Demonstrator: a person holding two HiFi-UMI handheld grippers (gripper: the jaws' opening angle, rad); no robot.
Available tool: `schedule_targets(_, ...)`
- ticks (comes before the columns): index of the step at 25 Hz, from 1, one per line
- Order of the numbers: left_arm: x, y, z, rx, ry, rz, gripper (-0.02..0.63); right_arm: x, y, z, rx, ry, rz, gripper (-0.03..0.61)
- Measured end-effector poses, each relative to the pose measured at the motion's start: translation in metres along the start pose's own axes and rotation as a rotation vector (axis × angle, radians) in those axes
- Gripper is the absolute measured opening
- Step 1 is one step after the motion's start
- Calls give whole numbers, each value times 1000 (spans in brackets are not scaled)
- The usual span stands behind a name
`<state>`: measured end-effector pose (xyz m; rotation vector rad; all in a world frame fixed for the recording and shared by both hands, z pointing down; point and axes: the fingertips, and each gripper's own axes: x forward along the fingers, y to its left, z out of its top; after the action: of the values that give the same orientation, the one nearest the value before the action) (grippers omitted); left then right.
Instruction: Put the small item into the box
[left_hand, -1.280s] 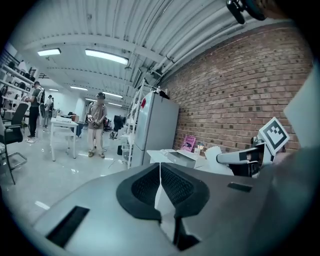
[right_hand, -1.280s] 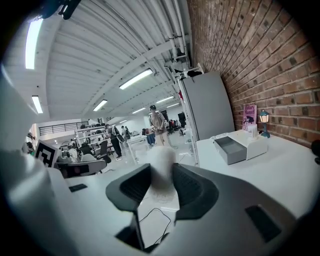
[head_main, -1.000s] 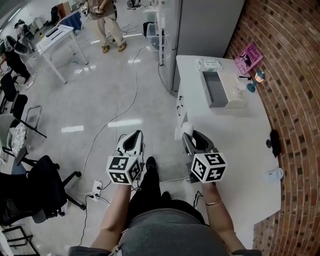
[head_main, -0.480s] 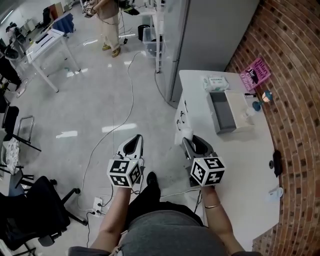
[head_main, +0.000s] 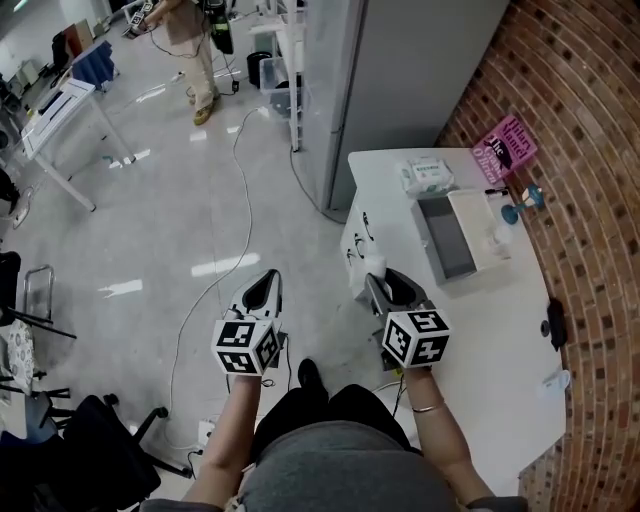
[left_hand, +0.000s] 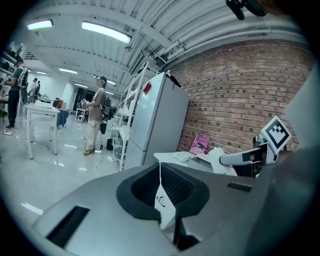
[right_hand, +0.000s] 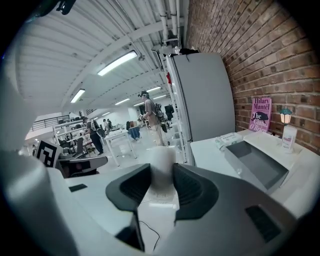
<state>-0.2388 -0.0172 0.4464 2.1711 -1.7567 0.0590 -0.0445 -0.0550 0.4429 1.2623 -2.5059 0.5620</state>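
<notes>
My right gripper (head_main: 386, 279) is shut on a small white cylindrical item (head_main: 374, 266), held just over the near left edge of the white table (head_main: 500, 340). In the right gripper view the small white item (right_hand: 162, 169) stands between the black pads of the right gripper (right_hand: 161, 189). The grey open box (head_main: 445, 235) lies farther back on the table, its white lid folded out to the right. The box (right_hand: 256, 161) lies ahead and right of the jaws. My left gripper (head_main: 265, 280) hangs over the floor, jaws together and holding nothing; the left gripper (left_hand: 161, 186) is shut.
Behind the box lie a pack of wipes (head_main: 427, 177), a pink book (head_main: 505, 147), a small lamp (head_main: 520, 198) and a small white bottle (head_main: 497, 238). A black object (head_main: 556, 325) sits near the brick wall. A grey fridge (head_main: 400, 70) stands beyond the table. Cables (head_main: 235, 270) cross the floor.
The table and box have slid lower and nearer in the head view. Both grippers keep the same pose, and the white item stays in the right one.
</notes>
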Motion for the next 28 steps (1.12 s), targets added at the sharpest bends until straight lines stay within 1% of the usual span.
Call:
schedule_targets(4,18,-4,3,-6,6,-43,26,4,-14,2,5,10,-45,152)
schedule_targets(9,46,-18,8,14,19,-98,26,0,-39,10,38,-12,-100,152)
schedule_targets(13,69,-31,9,29,32,-126,26,-3,-63,15,55,-31,-136,152)
schedule_targets(20,120,-71,12,63,54,-197,26,-16,-120,25,87,-50,-207,152)
schedule_targets(28,168,-111,12,106,89,-275,26,-35,-181,30,154,-80,-291,152)
